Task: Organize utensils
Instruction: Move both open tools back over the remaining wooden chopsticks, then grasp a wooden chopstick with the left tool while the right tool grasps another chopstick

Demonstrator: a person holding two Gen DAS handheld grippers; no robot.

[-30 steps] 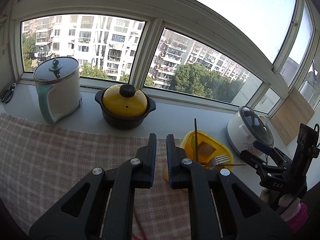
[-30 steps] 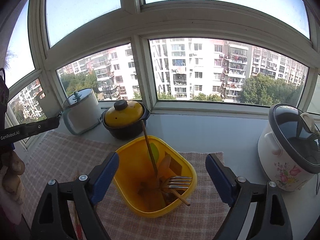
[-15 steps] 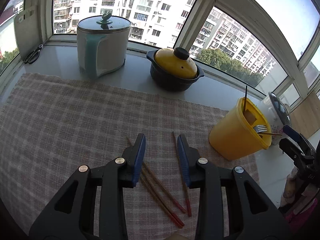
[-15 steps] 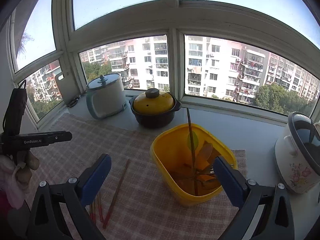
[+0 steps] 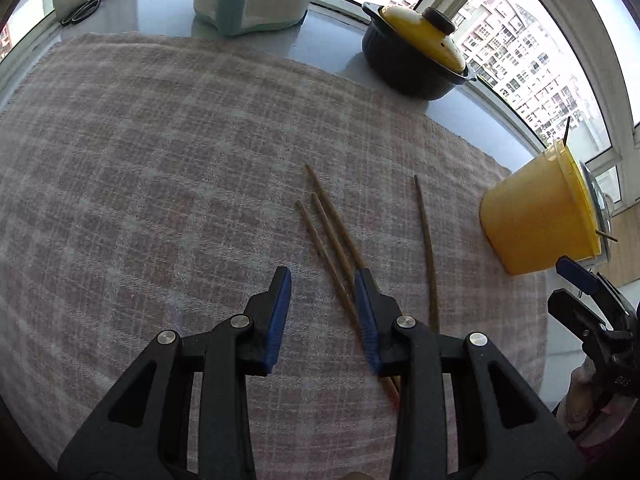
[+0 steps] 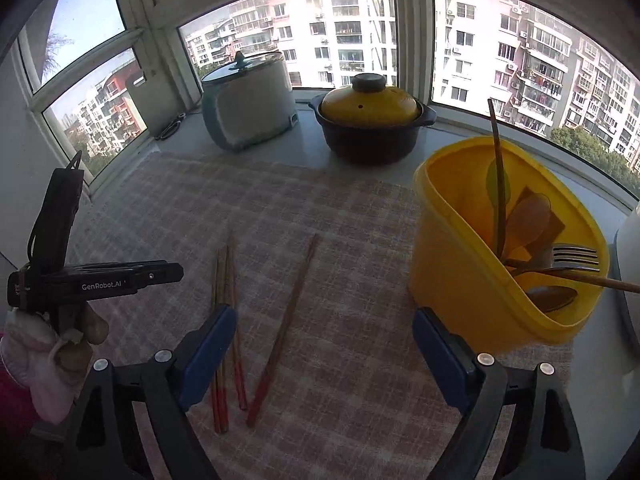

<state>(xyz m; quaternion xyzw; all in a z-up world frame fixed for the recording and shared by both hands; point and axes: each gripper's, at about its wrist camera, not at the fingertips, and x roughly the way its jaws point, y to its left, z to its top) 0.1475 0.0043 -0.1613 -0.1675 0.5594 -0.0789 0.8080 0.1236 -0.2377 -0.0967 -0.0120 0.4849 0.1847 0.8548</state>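
Observation:
Three red-tipped wooden chopsticks lie together on the checked cloth, and a single chopstick lies to their right. My left gripper hovers low over the group, partly open and gripping nothing; its right finger covers their near ends. My right gripper is wide, its jaws closing, with the single chopstick lying on the cloth between them, untouched. The group of three runs by its left finger. The yellow bin at the right holds wooden spoons, a fork and a chopstick.
On the sill behind the cloth stand a dark pot with a yellow lid and a white and teal cooker. Scissors lie at the far left. A white rice cooker sits right of the bin.
Both grippers have come down and tilted toward the cloth. The left jaws went from shut to partly open. The right gripper swung left from over the bin to over the chopsticks.

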